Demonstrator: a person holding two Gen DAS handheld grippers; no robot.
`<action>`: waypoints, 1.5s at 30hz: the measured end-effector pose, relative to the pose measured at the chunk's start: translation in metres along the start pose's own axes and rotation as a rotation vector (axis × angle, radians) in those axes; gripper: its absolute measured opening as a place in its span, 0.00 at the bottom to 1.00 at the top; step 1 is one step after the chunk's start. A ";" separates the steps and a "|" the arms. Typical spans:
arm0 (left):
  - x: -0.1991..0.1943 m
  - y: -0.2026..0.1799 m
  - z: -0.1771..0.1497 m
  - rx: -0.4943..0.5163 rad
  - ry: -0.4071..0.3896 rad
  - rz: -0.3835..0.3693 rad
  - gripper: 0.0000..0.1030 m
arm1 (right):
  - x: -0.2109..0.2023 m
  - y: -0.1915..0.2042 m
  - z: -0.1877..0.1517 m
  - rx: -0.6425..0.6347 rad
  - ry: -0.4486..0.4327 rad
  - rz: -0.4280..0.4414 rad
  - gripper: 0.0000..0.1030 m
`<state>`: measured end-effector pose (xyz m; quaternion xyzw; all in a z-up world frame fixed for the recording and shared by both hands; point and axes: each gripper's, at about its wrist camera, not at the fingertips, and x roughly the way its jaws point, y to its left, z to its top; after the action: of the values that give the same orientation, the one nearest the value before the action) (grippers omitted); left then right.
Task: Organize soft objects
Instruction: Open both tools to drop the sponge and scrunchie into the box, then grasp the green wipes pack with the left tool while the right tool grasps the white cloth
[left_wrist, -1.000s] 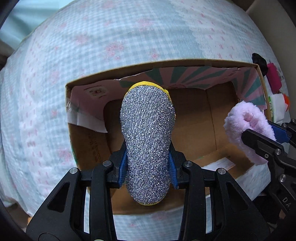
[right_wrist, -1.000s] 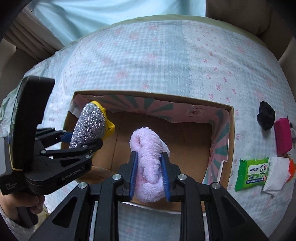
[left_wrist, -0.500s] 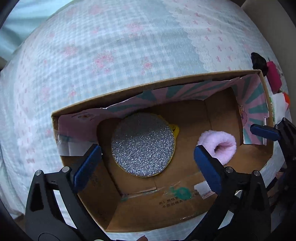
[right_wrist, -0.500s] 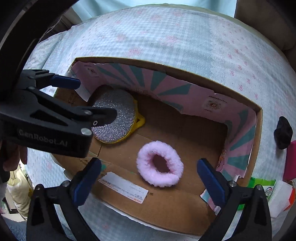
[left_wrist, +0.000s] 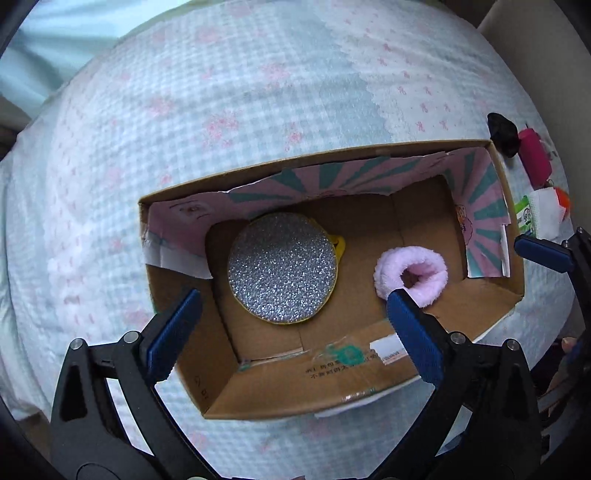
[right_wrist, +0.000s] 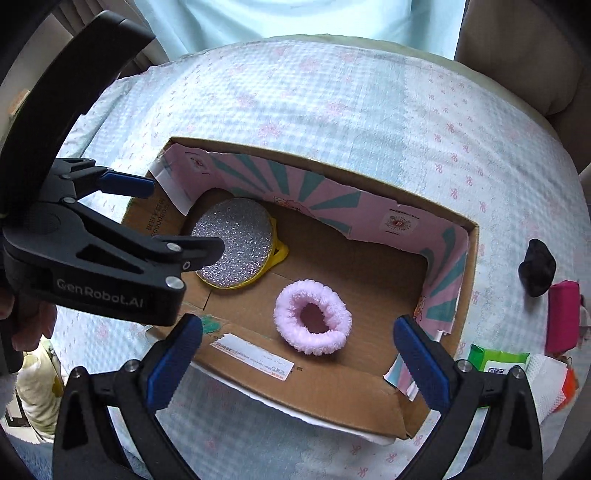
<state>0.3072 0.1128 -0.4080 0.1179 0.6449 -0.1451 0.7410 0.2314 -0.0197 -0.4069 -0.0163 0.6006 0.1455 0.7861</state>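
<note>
Fluffy pink scrunchie (right_wrist: 312, 322) flat in cardboard box (right_wrist: 469, 280), ring-shaped

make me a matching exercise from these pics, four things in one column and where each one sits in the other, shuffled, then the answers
Things:
1. glittery silver pad
2. pink fluffy ring
3. black lump
4. green wipes pack

Places:
A. on the bedspread, beyond the box's right wall, next to a magenta pouch
B. on the floor of the cardboard box, left end
C. on the bedspread by the box's near right corner
D. on the box floor, nearer the middle and the front wall

Pairs: 1-B, 2-D, 3-A, 4-C
</note>
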 end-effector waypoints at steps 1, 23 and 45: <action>-0.008 0.000 -0.003 -0.014 -0.015 0.001 0.97 | -0.006 0.001 -0.001 -0.001 -0.007 -0.004 1.00; -0.193 -0.026 -0.075 -0.166 -0.313 0.012 0.97 | -0.237 -0.018 -0.068 0.302 -0.295 -0.221 1.00; -0.142 -0.260 -0.005 0.156 -0.298 -0.017 0.97 | -0.257 -0.227 -0.177 0.578 -0.309 -0.185 1.00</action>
<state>0.1889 -0.1183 -0.2650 0.1469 0.5157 -0.2170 0.8157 0.0612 -0.3260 -0.2462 0.1752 0.4867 -0.1019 0.8497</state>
